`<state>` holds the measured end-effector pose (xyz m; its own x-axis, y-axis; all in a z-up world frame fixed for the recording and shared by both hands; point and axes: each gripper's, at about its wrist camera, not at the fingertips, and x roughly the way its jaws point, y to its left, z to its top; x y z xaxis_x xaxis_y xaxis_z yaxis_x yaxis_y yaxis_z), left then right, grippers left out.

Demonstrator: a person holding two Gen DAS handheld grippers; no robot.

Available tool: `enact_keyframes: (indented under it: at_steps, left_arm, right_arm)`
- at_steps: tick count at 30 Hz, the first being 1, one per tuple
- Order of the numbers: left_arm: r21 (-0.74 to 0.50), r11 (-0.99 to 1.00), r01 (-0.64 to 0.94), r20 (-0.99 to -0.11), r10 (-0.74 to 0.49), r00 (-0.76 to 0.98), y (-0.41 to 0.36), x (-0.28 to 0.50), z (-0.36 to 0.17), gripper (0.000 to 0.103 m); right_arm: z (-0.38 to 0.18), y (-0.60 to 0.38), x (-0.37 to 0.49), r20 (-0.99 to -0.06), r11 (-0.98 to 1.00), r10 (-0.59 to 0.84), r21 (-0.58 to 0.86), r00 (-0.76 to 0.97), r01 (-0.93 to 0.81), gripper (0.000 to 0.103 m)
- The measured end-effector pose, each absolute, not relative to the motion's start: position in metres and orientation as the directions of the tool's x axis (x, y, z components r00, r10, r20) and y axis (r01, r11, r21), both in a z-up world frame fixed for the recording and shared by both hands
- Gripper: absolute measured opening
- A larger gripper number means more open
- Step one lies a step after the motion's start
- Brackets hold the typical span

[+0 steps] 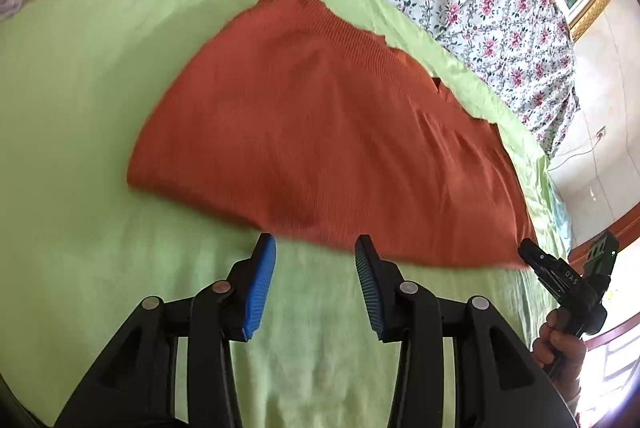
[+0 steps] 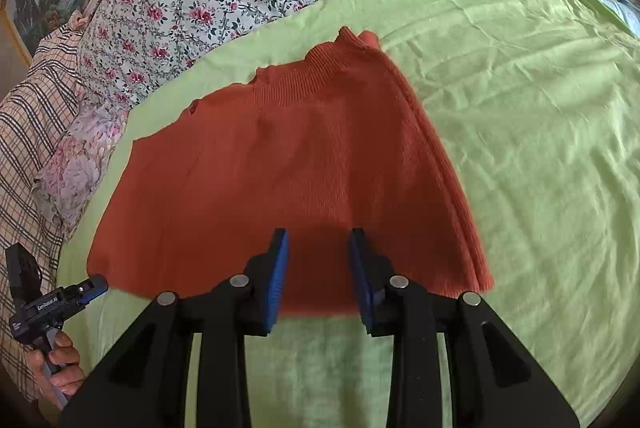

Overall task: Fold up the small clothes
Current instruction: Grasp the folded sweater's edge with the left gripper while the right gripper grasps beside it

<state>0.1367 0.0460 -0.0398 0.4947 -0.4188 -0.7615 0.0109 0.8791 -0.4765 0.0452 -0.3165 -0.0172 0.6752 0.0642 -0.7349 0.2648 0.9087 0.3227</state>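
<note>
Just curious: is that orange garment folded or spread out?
Folded, it seems: the garment lies flat on the green sheet, with doubled layered edges along its right side.

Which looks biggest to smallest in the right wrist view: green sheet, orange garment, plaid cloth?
1. green sheet
2. orange garment
3. plaid cloth, though it is cut off by the frame edge, so its rank is unsure.

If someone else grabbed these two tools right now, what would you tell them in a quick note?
Left hand-held gripper: open, empty, just short of the near edge of the orange garment.
Right hand-held gripper: open, empty, over the garment's near edge.
The garment lies flat on the green sheet, ribbed band at the far side; its right edge looks doubled, so one fold may be made already.
Left to do: grip the near edge with both and fold it away from you.
</note>
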Motion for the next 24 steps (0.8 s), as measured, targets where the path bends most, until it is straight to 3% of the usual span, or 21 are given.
enact_keyframes:
  at_steps: [6,15,18,19,20,24]
  left_arm:
    - [-0.528,0.848,-0.042,-0.743,-0.437,0.506,0.051,0.136,-0.049,0.052]
    - [-0.589,0.791,-0.169,-0.701,-0.395,0.593,0.079,0.179,-0.058,0.051]
    - [-0.556,0.810,-0.187,-0.712,-0.348,0.610,0.079,0.194,-0.055,0.043]
    - [-0.543,0.818,-0.190,-0.716,-0.333,0.613,0.078,0.199,-0.054,0.034]
    - [-0.538,0.821,-0.189,-0.716,-0.327,0.617,0.078,0.202,-0.052,0.020]
    - [-0.475,0.867,-0.150,-0.714,-0.281,0.641,0.060,0.205,-0.031,0.010]
  right_arm:
    - [-0.007,-0.300,0.025,-0.724,0.917,0.078,0.322,0.686,0.235,0.038]
    - [-0.008,-0.288,0.023,-0.724,0.917,0.117,0.342,0.680,0.207,0.040]
    - [-0.007,-0.288,0.030,-0.719,0.914,0.135,0.356,0.682,0.194,0.040]
    - [-0.007,-0.288,0.033,-0.716,0.914,0.140,0.359,0.684,0.189,0.040]
    - [-0.006,-0.288,0.036,-0.713,0.914,0.145,0.362,0.686,0.184,0.040]
    - [-0.005,-0.296,0.056,-0.703,0.907,0.173,0.387,0.690,0.166,0.040]
